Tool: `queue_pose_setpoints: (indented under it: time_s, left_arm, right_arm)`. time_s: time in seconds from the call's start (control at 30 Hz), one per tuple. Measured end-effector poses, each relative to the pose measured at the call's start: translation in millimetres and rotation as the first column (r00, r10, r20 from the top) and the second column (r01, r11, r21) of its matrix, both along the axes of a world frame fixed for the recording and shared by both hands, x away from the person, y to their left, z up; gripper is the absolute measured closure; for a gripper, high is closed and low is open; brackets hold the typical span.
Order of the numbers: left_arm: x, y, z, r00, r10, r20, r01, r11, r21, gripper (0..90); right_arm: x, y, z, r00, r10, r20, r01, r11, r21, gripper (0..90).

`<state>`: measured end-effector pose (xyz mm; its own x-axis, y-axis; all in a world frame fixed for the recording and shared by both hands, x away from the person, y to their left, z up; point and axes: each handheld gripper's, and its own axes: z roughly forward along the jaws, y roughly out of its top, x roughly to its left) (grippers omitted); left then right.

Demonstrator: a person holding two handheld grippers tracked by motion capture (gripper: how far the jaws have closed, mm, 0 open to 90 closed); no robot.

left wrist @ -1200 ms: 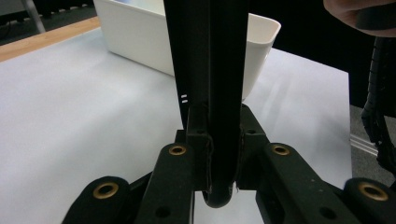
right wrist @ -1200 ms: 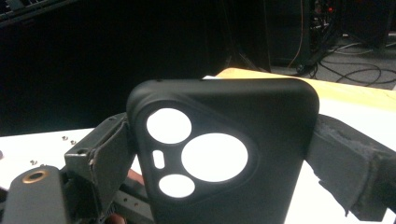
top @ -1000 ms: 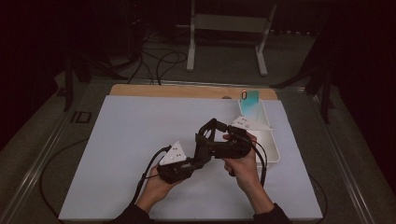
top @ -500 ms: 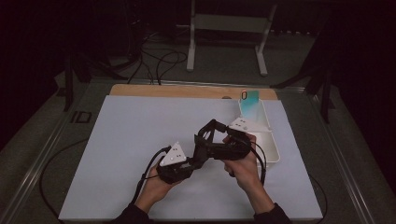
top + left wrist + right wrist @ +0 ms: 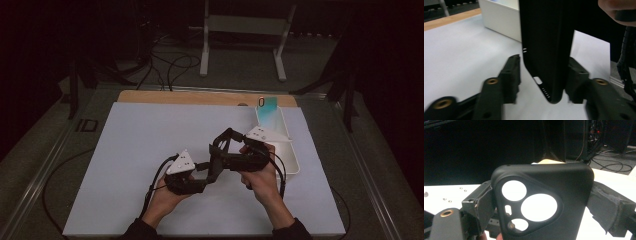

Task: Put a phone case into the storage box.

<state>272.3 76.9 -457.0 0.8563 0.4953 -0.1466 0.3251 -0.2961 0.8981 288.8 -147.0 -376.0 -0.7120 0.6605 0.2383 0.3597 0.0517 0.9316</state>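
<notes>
Phone case [image 5: 541, 202], black and soft-looking, stood between the jaws of my right tongs [image 5: 222, 150], which pressed against both of its sides; its camera cutouts faced that gripper's camera. My left tongs [image 5: 202, 172] were spread wider than the case, whose lower corner [image 5: 549, 50] with the port holes hung between their jaws, touching the right-hand pad while the left-hand pad stood clear. Beyond the left tongs sat a white tray [image 5: 501, 22] on the pale mat [image 5: 150, 145]. Both tongs met just above the mat
</notes>
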Motion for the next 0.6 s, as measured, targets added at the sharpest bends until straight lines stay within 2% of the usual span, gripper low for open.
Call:
queue_pose_setpoints:
  time_s: [0.17, 0.43, 0.57, 0.6]
  left_arm:
    - [-1.3, 4.8, 2.1, 0.9964, 0.080, 0.028, -0.080, 0.9967, 0.012, 25.4]
    - [-1.1, 18.0, 3.8, 0.9940, 0.105, 0.032, -0.105, 0.9944, 0.006, 8.6]
    - [-0.9, 21.5, 3.8, 0.9929, 0.114, 0.033, -0.114, 0.9935, -0.005, 3.0]
    - [-0.4, 26.1, 4.0, 0.9909, 0.131, 0.032, -0.130, 0.9914, -0.009, 0.5]
  right_arm:
    - [1.1, -1.6, -1.5, 0.9999, -0.011, -0.009, 0.011, 1.000, -0.007, 13.8]
    - [1.8, -4.0, -2.3, 0.9998, -0.020, -0.009, 0.020, 1.000, -0.007, 13.8]
    - [1.9, -4.5, -2.8, 0.9997, -0.022, -0.010, 0.022, 1.000, -0.007, 13.8]
    - [1.9, -4.5, -3.0, 0.9997, -0.022, -0.011, 0.022, 1.000, -0.006, 13.8]
